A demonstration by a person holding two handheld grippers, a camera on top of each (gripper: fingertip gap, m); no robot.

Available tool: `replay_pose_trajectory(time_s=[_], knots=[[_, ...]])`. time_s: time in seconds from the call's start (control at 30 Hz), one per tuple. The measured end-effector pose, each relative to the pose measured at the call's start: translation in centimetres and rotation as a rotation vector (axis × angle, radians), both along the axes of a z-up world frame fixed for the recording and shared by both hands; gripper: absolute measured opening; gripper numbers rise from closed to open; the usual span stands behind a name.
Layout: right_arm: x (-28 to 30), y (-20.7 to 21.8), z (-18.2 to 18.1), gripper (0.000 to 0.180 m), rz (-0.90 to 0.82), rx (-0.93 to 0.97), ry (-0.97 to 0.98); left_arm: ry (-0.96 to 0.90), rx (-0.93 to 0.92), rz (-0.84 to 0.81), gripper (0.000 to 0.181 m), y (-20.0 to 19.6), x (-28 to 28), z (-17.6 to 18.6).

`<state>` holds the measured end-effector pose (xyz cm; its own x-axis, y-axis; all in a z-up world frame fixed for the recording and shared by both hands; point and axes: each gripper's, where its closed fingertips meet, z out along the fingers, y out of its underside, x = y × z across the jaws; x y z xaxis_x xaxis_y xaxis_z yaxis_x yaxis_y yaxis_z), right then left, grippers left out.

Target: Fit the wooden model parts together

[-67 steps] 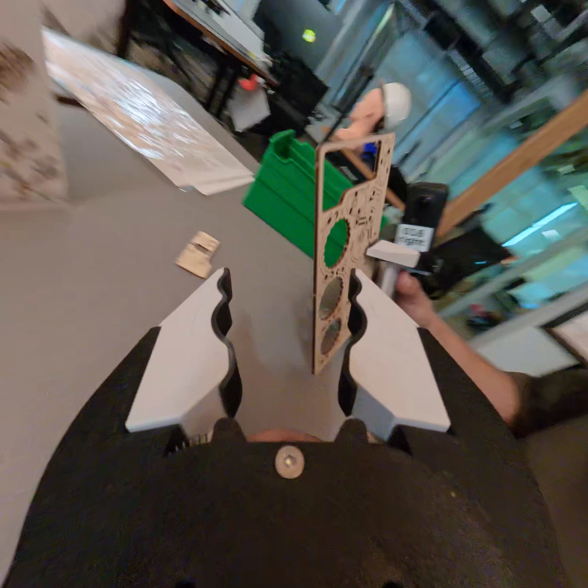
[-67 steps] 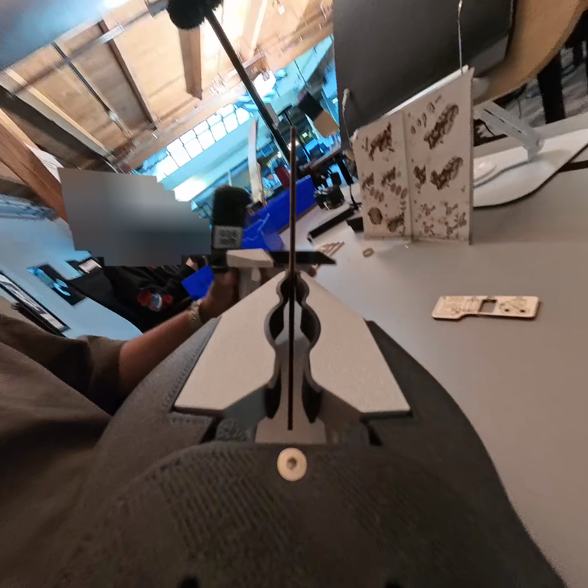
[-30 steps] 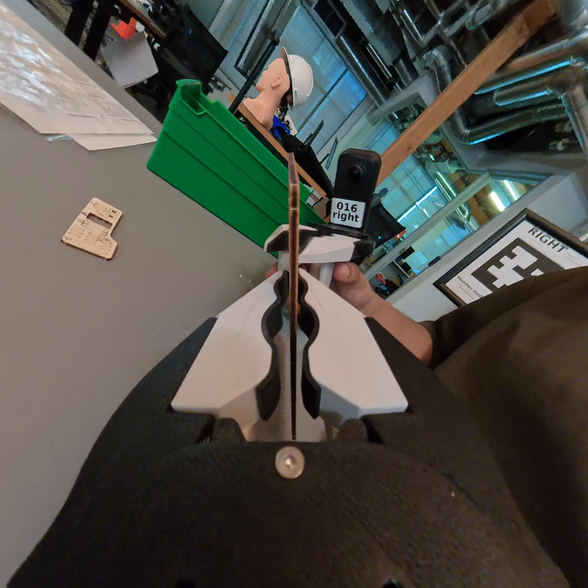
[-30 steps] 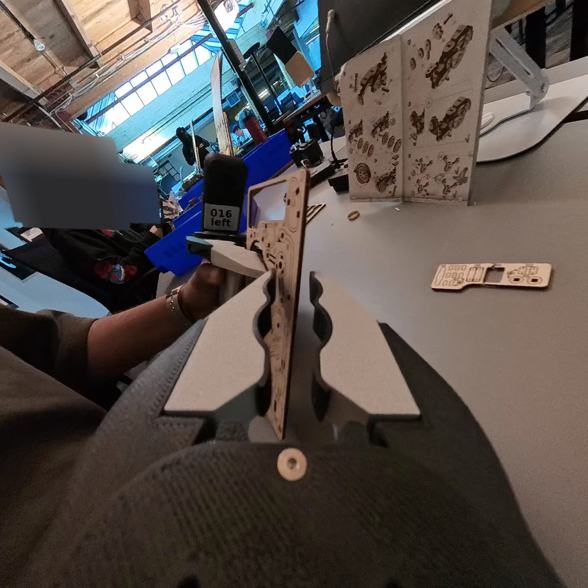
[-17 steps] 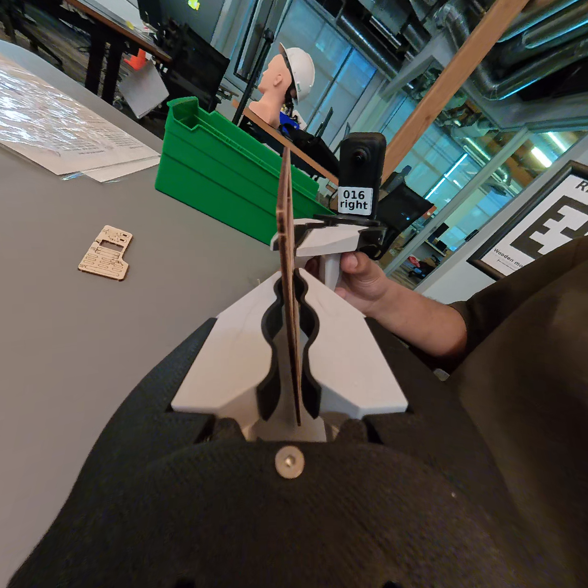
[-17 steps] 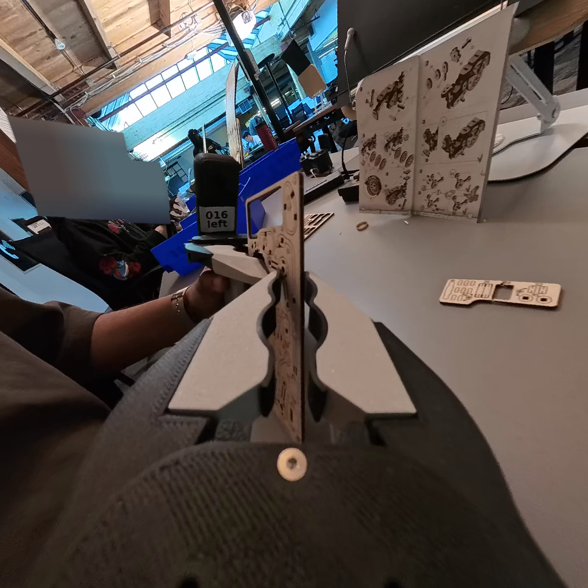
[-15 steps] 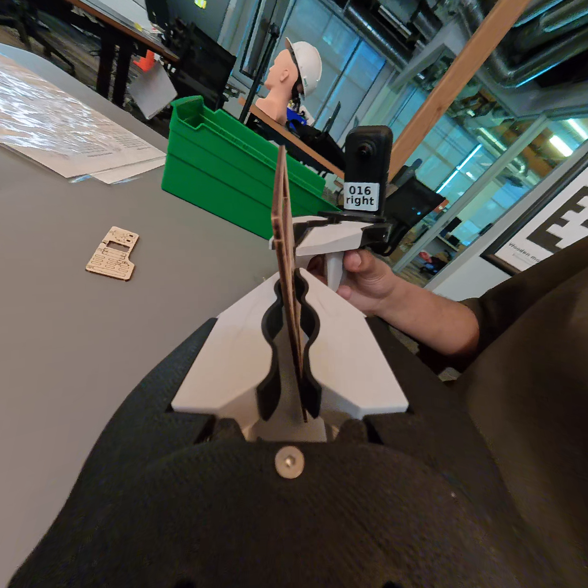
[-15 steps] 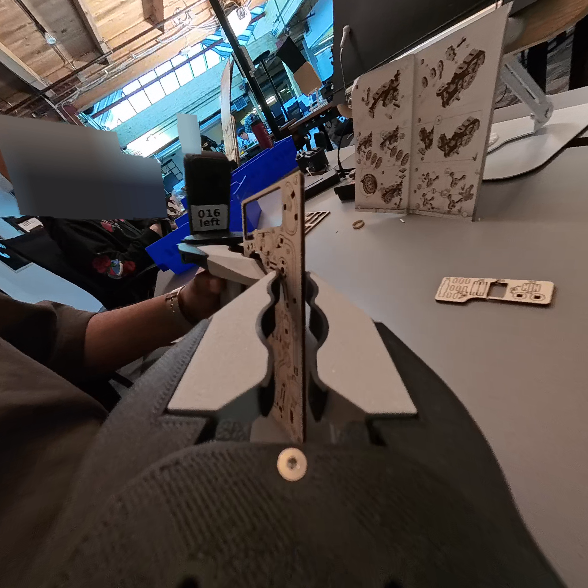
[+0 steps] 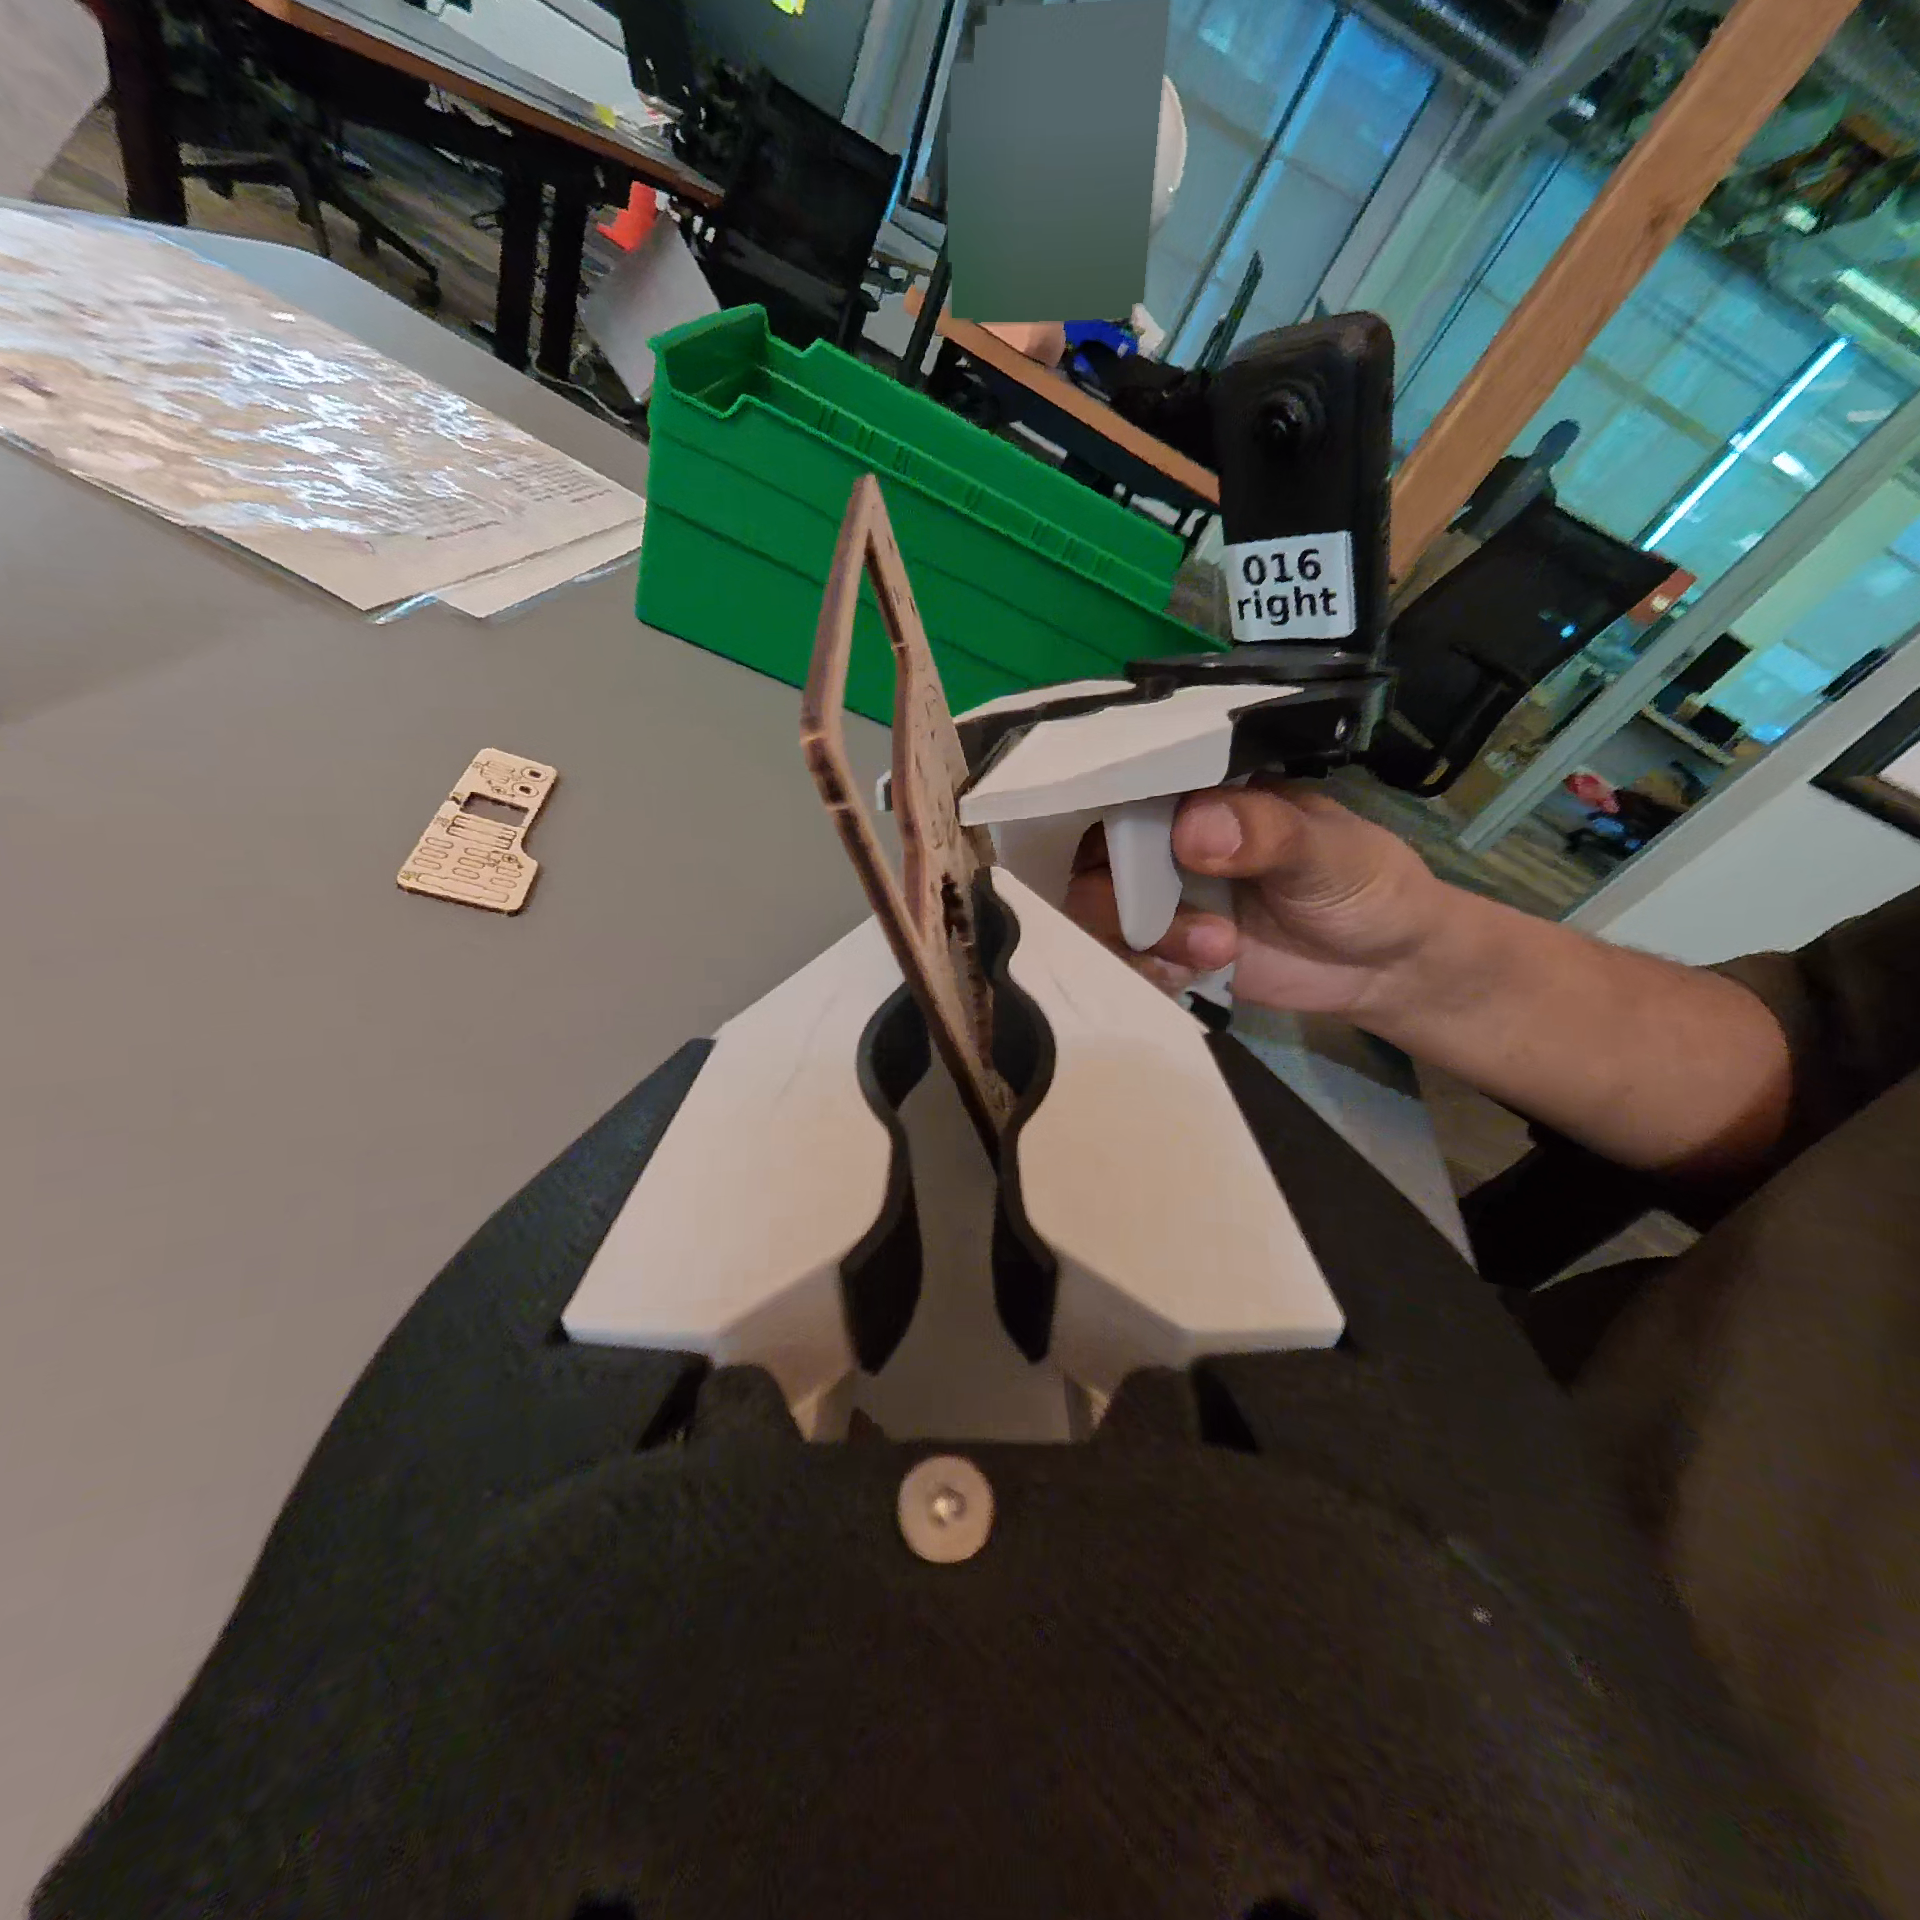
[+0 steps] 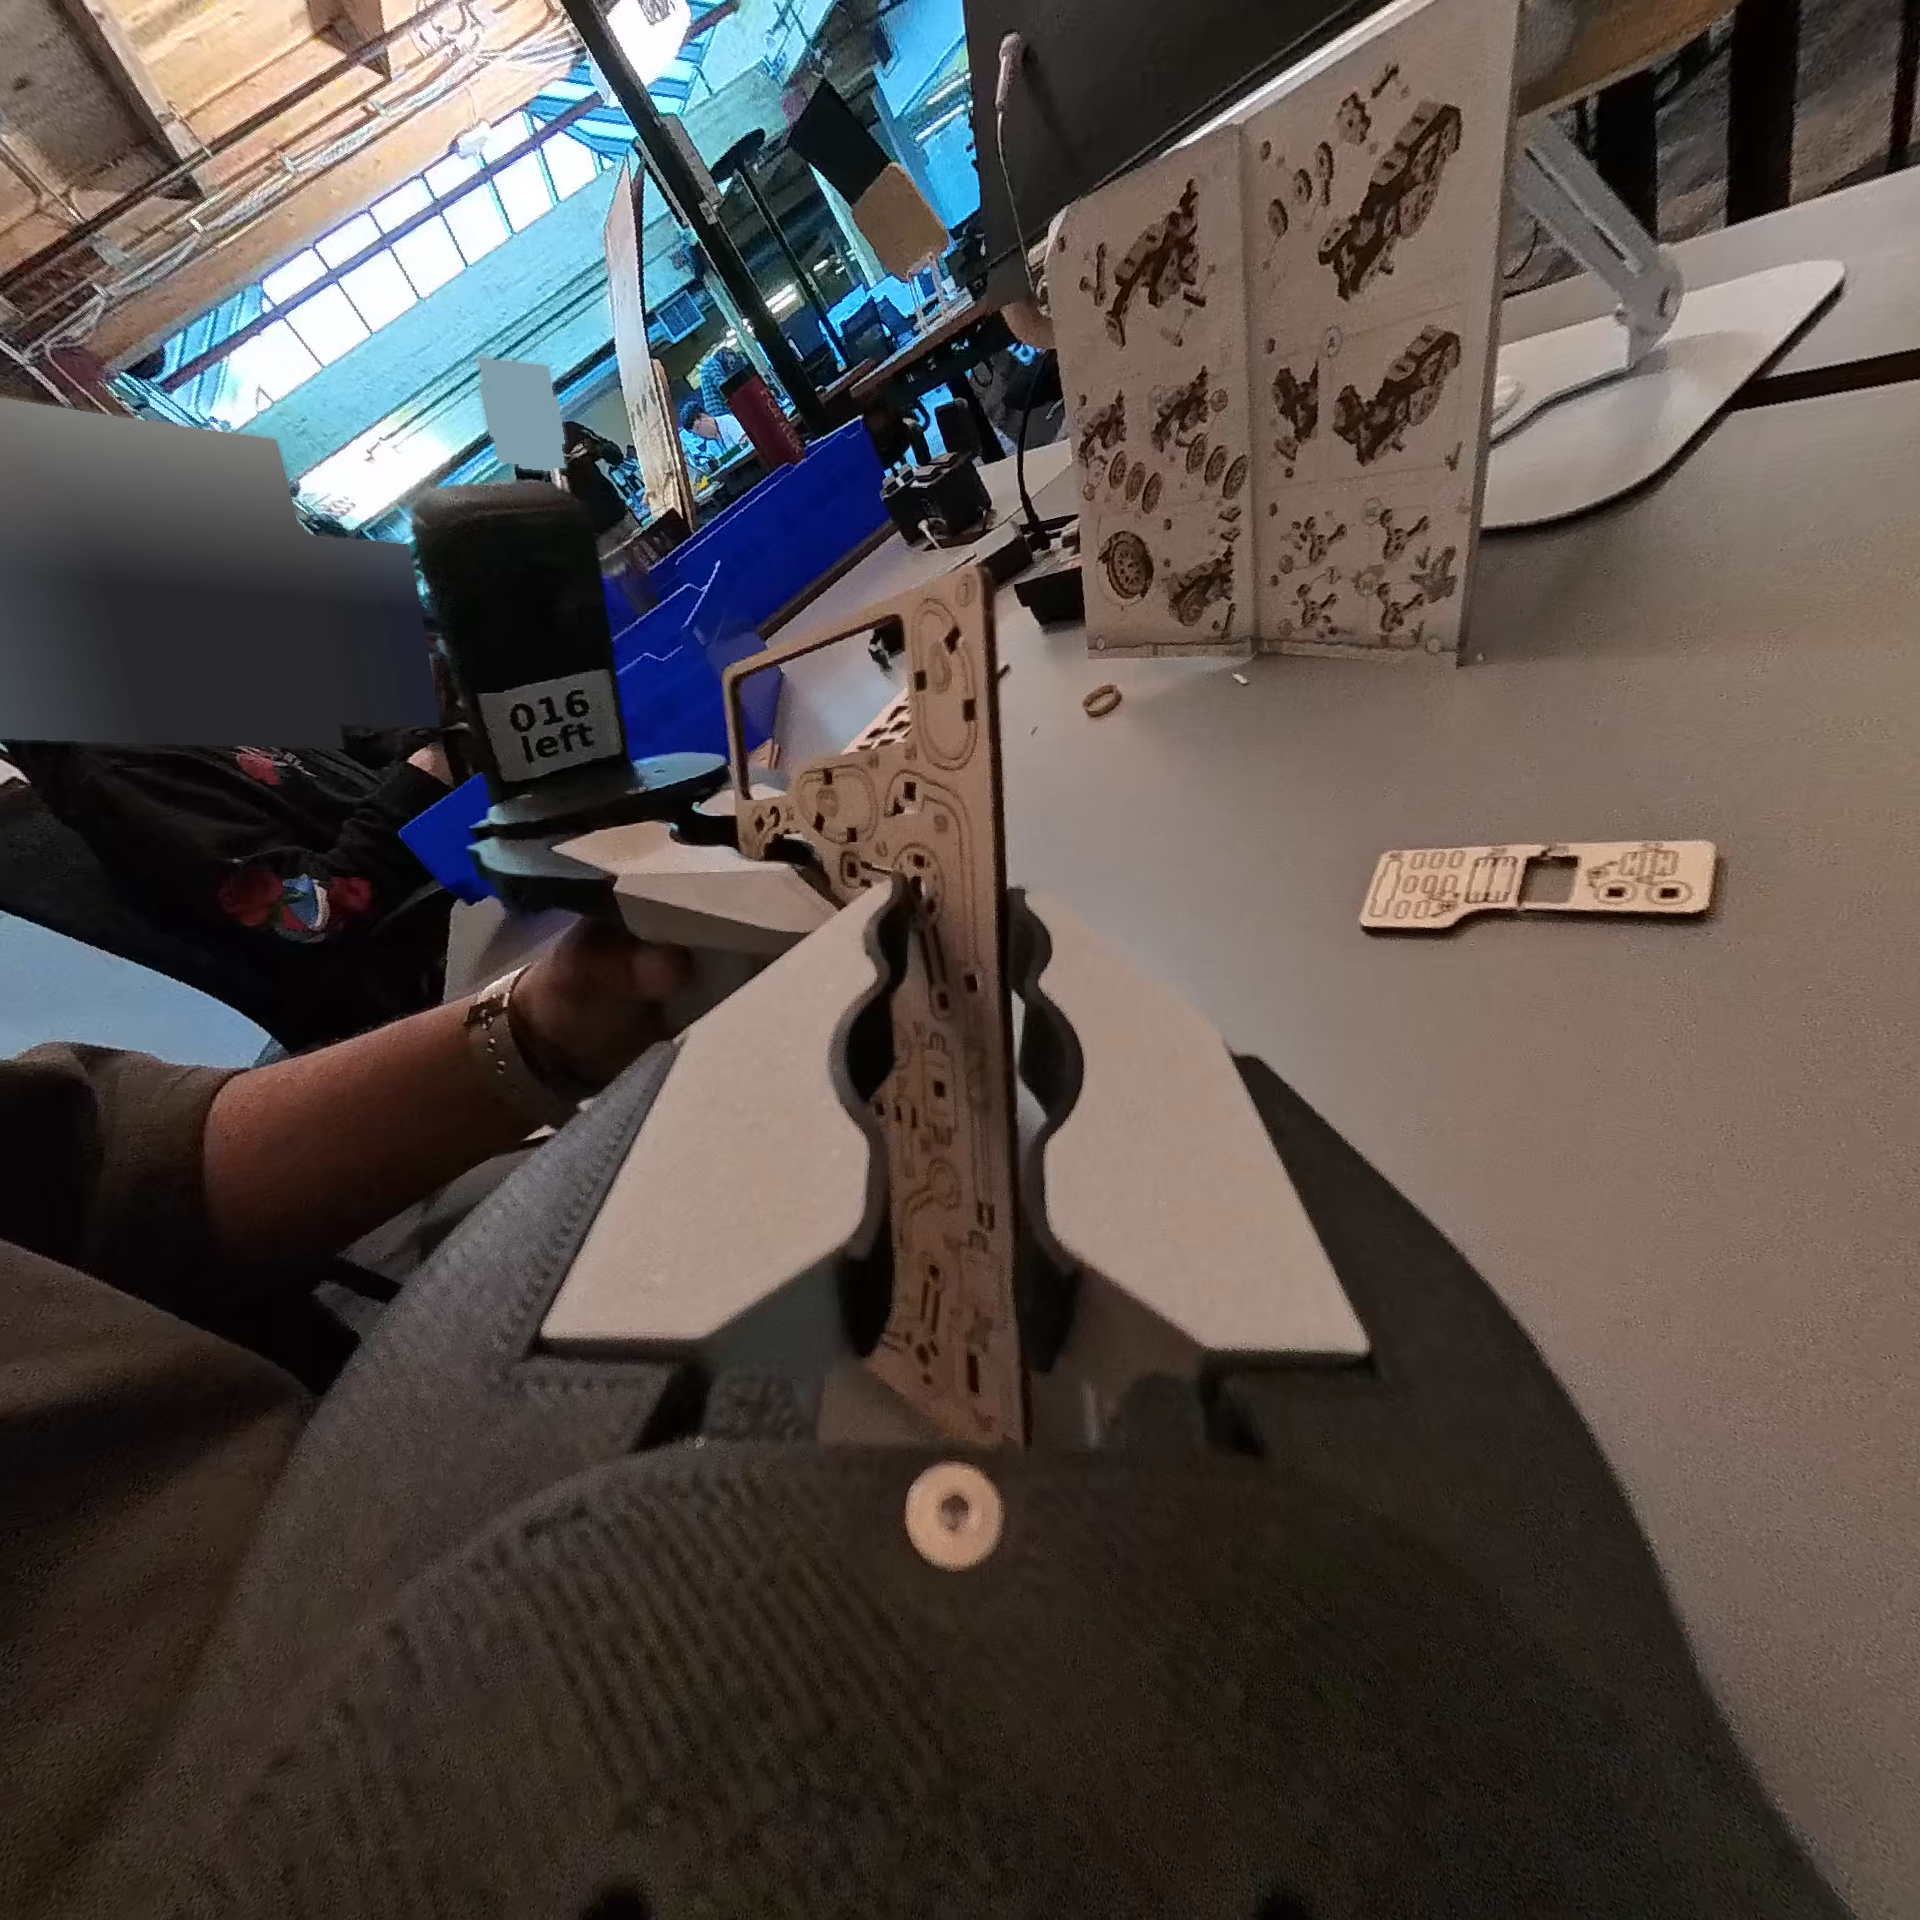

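Observation:
A thin laser-cut wooden sheet (image 9: pixel 920 727) with a window cut in its far end stands on edge between both grippers, above the grey table (image 9: pixel 208 1039). My right gripper (image 10: pixel 956 904) is shut on the sheet (image 10: pixel 935 790), which runs down to the base of its fingers. It also shows in the left wrist view (image 9: pixel 930 779), clamping the sheet from the right. My left gripper (image 9: pixel 940 956) is slightly open. The sheet leans tilted in the gap and touches its right finger. In the right wrist view, the left gripper (image 10: pixel 800 862) straddles the sheet's left edge.
A small flat wooden part (image 9: pixel 478 831) lies on the table; it also shows in the right wrist view (image 10: pixel 1538 883). A green bin (image 9: pixel 883 540) and papers (image 9: pixel 260 436) sit behind. A folded instruction sheet (image 10: pixel 1278 364), a wooden ring (image 10: pixel 1101 698) and blue bins (image 10: pixel 707 623) stand farther off. Left and right tips are no more than a few centimetres apart.
The right gripper opened while the left gripper shut on the sheet, then it shut again. Now the left jaws have loosened and the sheet has tilted and slid partly out of them.

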<state>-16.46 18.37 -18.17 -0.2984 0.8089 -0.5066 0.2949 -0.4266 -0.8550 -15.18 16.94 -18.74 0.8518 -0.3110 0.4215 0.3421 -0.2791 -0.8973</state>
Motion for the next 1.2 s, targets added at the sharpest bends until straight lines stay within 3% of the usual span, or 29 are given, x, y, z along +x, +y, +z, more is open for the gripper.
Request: replay_pose_trajectory(time_s=[0.23,0.43,0.53,0.63,1.2], knots=[[0.1,-0.3,0.5,0.016,0.031,0.055,0.052,-0.035,0.016,-0.047,0.001,-0.3,0.0,0.4],[0.6,-0.4,1.5,0.026,0.093,-0.083,0.090,-0.052,0.026,-0.114,0.001,-1.1,0.4,0.9],[0.7,-1.1,1.4,0.022,0.135,-0.106,0.082,-0.053,0.015,-0.138,0.001,-1.3,0.7,0.7],[0.6,-1.6,1.2,0.012,0.138,-0.059,0.079,-0.038,0.005,-0.143,0.001,-1.3,0.9,0.4],[0.5,-1.3,0.6,0.014,0.082,0.170,0.037,0.000,-0.026,-0.093,0.002,-0.9,0.6,0.0]])
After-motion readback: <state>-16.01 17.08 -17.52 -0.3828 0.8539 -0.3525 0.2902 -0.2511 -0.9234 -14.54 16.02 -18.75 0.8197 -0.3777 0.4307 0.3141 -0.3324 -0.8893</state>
